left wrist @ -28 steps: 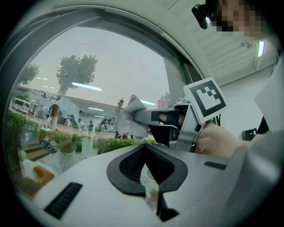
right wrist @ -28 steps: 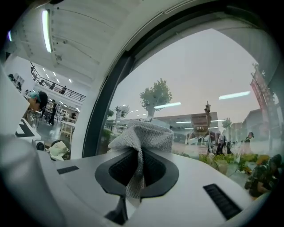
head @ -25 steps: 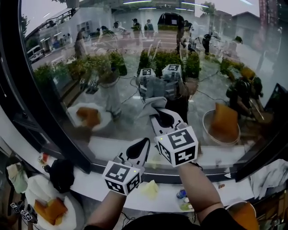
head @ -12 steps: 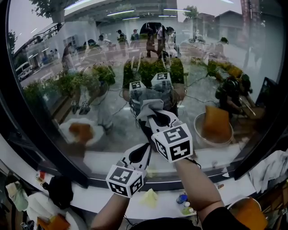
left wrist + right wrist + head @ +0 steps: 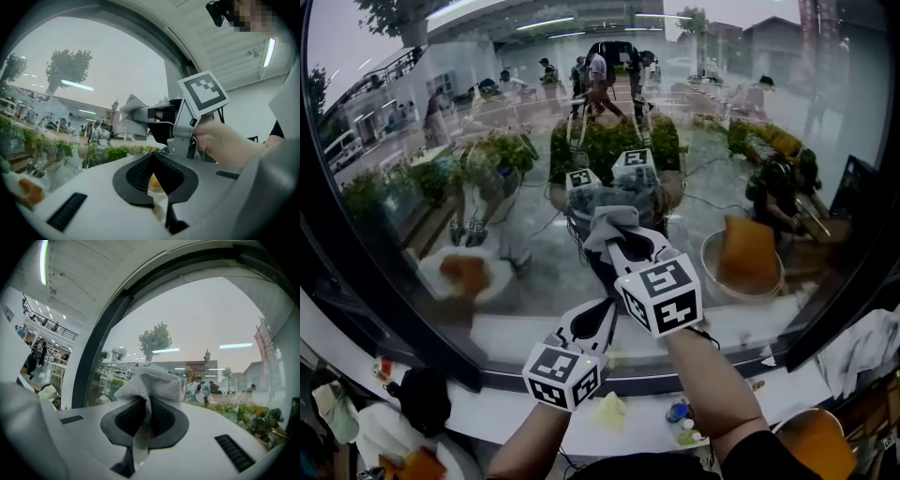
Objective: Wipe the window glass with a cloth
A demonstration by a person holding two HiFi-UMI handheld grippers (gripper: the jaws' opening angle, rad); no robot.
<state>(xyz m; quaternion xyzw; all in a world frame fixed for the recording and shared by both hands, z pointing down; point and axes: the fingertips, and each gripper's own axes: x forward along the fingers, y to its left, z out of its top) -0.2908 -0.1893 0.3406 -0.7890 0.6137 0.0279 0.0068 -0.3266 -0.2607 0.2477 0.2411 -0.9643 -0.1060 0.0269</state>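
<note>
Against the window glass (image 5: 469,112), above a white sill (image 5: 483,412) and black frame (image 5: 394,328), two grippers are raised: the right gripper (image 5: 622,236) pinches one grey cloth (image 5: 614,220) at the pane, while the left gripper (image 5: 598,317), jaws together and empty, hangs lower, just beside it.

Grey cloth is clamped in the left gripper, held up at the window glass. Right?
No. The grey cloth sits in the right gripper, not the left, held up at the window glass; the right gripper view shows it pinched between those jaws.
</note>
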